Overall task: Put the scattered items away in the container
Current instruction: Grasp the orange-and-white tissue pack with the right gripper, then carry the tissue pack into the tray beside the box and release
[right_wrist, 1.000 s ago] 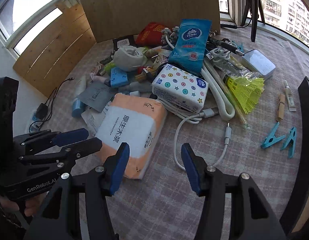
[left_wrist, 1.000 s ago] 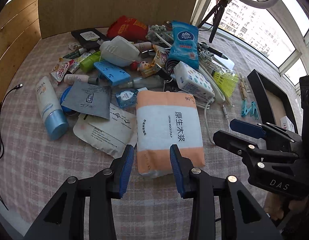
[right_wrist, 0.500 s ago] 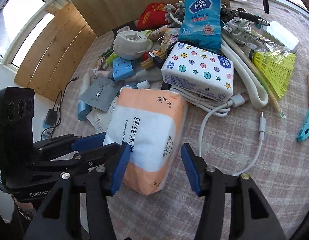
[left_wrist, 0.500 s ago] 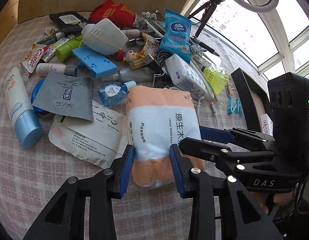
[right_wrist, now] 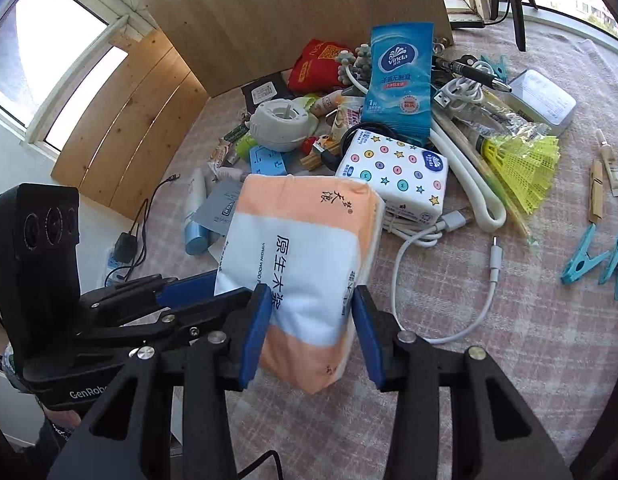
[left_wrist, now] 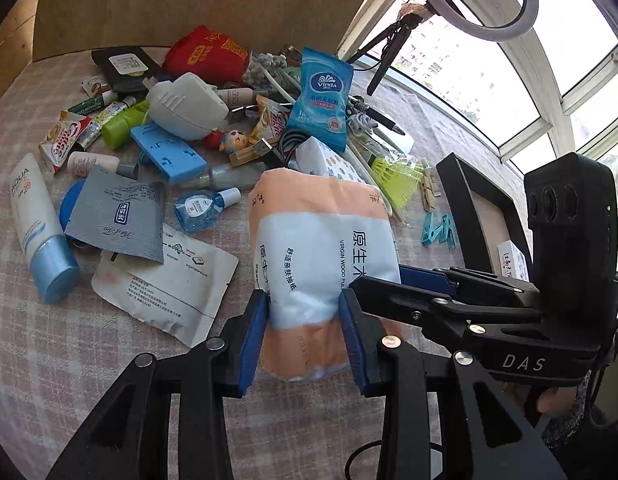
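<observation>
A large orange-and-white tissue pack (left_wrist: 321, 256) is lifted off the checked cloth and tilted. My left gripper (left_wrist: 303, 336) is shut on its near end, blue pads pressing both sides. My right gripper (right_wrist: 309, 328) is shut on the same pack (right_wrist: 305, 248) from the other side. Each gripper shows in the other's view: the right one (left_wrist: 441, 284) in the left wrist view, the left one (right_wrist: 181, 300) in the right wrist view. The black container (left_wrist: 481, 208) stands at the right, with a small box inside.
A pile of items lies behind: a blue Vinda wipes pack (right_wrist: 401, 80), a star-patterned tissue pack (right_wrist: 393, 172), a white cable (right_wrist: 441, 248), a yellow shuttlecock (right_wrist: 521, 160), teal pegs (right_wrist: 597, 256), a sunscreen tube (left_wrist: 37, 224), sachets (left_wrist: 117, 216). A wooden board stands at the back.
Both grippers closed on the tissue pack and raised its near end off the cloth. The pack now stands tilted between them.
</observation>
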Demonstrator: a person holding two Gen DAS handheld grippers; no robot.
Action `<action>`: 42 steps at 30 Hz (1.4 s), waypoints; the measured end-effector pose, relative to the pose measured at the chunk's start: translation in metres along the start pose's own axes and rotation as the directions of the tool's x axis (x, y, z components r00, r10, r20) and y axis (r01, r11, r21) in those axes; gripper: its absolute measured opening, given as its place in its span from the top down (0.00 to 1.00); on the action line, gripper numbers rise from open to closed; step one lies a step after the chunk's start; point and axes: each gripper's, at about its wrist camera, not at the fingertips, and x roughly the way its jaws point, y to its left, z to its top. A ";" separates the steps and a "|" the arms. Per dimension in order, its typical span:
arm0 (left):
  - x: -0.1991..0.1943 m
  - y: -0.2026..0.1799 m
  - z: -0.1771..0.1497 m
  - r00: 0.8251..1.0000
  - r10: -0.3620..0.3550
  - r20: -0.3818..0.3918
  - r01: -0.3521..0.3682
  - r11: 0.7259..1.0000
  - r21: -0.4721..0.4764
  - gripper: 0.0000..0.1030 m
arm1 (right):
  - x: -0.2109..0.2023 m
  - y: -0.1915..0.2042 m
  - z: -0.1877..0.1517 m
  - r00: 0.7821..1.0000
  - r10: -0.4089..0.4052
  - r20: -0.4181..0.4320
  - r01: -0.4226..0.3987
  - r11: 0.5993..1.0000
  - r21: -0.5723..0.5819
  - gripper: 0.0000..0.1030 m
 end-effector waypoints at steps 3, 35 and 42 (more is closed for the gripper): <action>-0.002 -0.035 0.009 0.999 -0.015 0.030 0.013 0.999 0.046 0.67 | -0.036 -0.018 0.000 0.998 -0.017 0.057 0.016 1.000 0.018 0.59; 0.212 -0.402 0.020 0.956 -0.078 -0.284 0.190 0.899 0.395 0.74 | -0.316 -0.416 -0.123 0.796 -0.596 0.105 0.466 0.715 0.522 0.60; 0.232 -0.410 -0.006 0.922 -0.130 -0.365 0.263 0.902 0.342 0.74 | -0.308 -0.445 -0.135 0.811 -0.582 0.062 0.451 0.689 0.568 0.60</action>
